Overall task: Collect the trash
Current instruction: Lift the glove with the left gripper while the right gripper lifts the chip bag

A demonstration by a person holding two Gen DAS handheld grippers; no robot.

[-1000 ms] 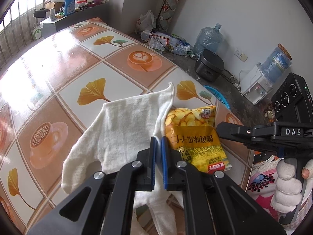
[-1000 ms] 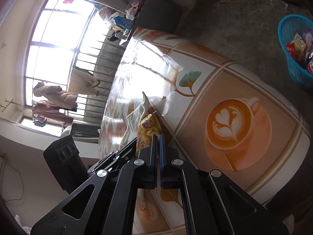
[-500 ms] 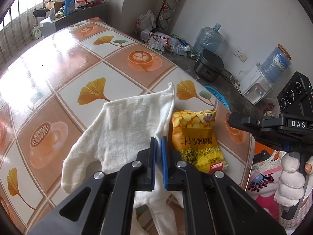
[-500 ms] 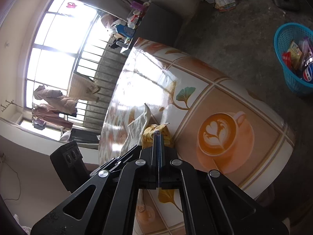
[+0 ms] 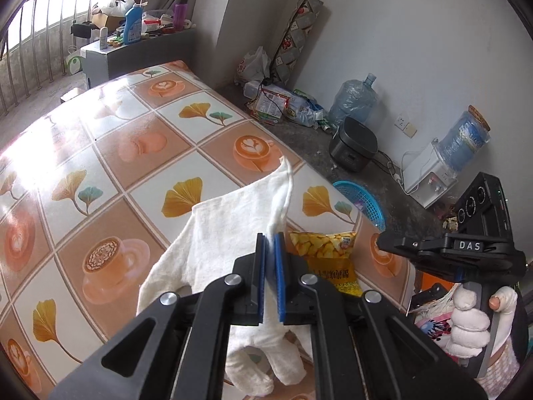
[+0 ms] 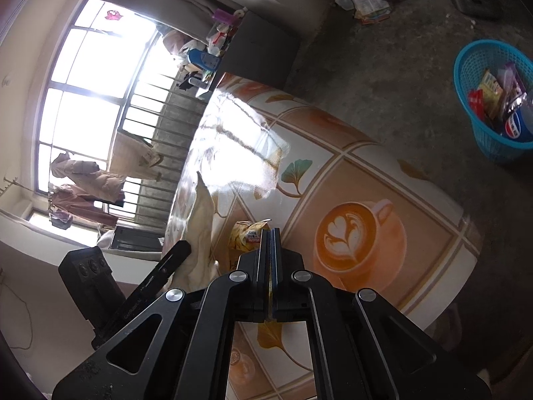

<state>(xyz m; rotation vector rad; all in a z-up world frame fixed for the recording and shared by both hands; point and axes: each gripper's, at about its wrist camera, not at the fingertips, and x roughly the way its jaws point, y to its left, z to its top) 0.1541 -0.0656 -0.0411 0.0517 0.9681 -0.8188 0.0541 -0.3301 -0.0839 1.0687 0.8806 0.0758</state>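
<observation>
Tabletop point(image 5: 100, 153) snack bag point(image 5: 323, 250) lettering blurs; right tongs point(image 5: 379, 245) read "DAS".

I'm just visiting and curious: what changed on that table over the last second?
The left gripper, shut on the white cloth, has lifted it, uncovering more of the yellow snack bag. The right gripper has closed fully and has drawn back from the bag. The bag and the blue basket of trash stayed put.

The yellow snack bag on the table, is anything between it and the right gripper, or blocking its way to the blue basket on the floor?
Nothing visible does. The right gripper sits right at the yellow snack bag with bare tablecloth around. The white cloth lies beside the bag, opposite the blue basket. Between table edge and basket is open floor.
</observation>
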